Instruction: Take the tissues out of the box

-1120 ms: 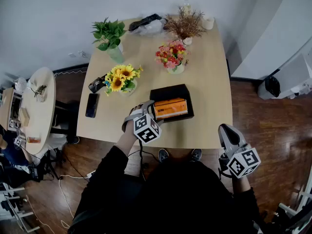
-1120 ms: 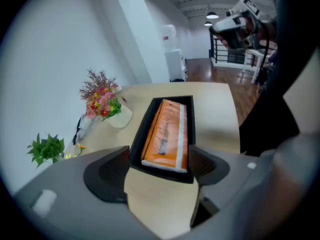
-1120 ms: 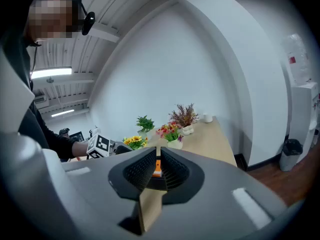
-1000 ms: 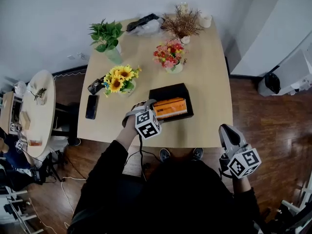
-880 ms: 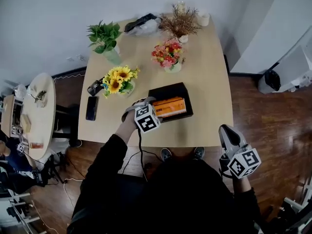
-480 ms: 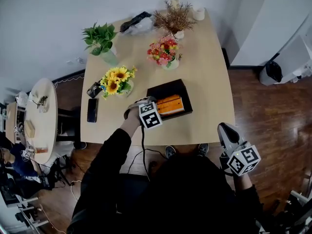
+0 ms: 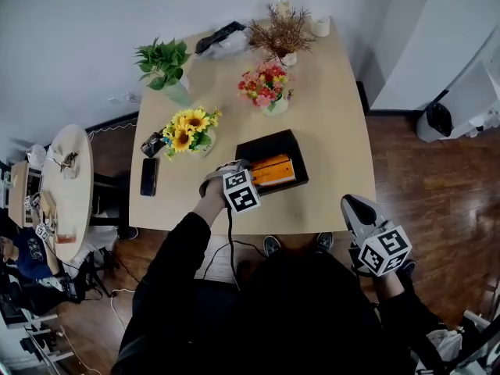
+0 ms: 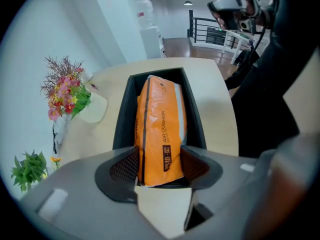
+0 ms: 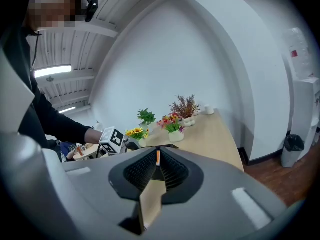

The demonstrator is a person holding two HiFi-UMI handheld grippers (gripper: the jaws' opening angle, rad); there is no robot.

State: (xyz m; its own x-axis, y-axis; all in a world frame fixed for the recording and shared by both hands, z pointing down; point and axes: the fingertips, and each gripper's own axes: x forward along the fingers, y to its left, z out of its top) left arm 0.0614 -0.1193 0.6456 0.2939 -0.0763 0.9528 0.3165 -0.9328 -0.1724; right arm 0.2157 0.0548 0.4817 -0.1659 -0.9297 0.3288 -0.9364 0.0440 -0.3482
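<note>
The left hand-held gripper [image 8: 160, 160] reaches into the near end of a black box [image 8: 124, 111] that lies on the light wooden surface [image 7: 328, 116]. An orange tissue pack [image 8: 161, 119] lies lengthwise inside the box and fills most of it. The near end of the pack sits between the gripper's two jaws, which are closing on it, and both ribbed pads [image 8: 125, 165] already touch its sides. In the head view the box lies near the front edge of the surface, a little left of the middle, and the person's left arm in a black sleeve [image 7: 176, 264] stretches toward it.

The right hand-held gripper [image 9: 157, 166] is well apart from the box, held off the front right corner of the surface above the dark wood floor [image 7: 422, 178]. Its jaws are pressed together with nothing between them, leaving only a thin slit.

Behind the box to the left stands a bunch of sunflowers [image 7: 190, 125], and a dark phone [image 7: 148, 176] lies flat near the left edge. Farther back are a pot of pink and red flowers [image 7: 266, 84], a green leafy plant [image 7: 162, 59] and a brown dried bouquet [image 7: 281, 31]. A small round table [image 7: 66, 182] stands to the left of the surface, apart from it.
</note>
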